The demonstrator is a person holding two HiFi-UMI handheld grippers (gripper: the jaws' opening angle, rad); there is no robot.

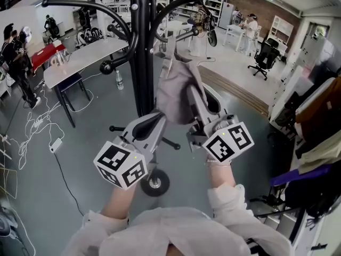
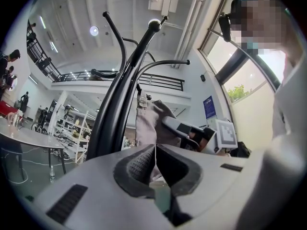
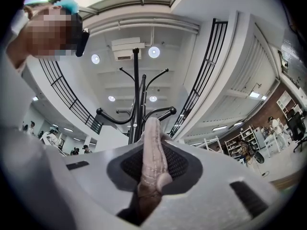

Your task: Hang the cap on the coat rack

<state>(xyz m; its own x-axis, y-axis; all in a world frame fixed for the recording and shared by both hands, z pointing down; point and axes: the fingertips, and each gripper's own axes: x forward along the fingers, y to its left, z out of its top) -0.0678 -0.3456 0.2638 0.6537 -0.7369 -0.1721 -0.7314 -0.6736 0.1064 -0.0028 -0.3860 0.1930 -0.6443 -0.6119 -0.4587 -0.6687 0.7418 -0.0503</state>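
- Grey workshop floor [image 1: 37, 196] spread out below both tools. A long white tabletop [image 1: 85, 57] stood well off on the left tool's outer side, a black office chair [image 1: 262, 58] far beyond the right tool, and loose white cables [image 1: 32, 135] trailed over the floor.
- A tall black metal coat rack [image 1: 140, 47] with curved arms stood straight ahead of the two tools, its pole just past the left tool's tips.
- The right tool [image 3: 152, 145] was clamped on the soft grey-beige fabric cap [image 1: 178, 89]. A folded, stitched edge of the cap ran up between its ribbed pads and stuck out past the tips.
- The cap hung ahead of and above the right tool, just beside the rack's pole on that tool's side.
- The cap's narrow top strap reached up to one of the curved arms. Whether it sat over the arm's end could not be told.
- The left tool [image 2: 155, 150] had its jaws brought together, with only a hairline seam between the dark pads and nothing clearly caught there.
- The left tool's tips lay close under the cap's lower edge, beside the pole.
- From the left tool, the right tool showed ahead and to the right, buried in the cap's fabric.
- Both tools were angled upward toward the rack.
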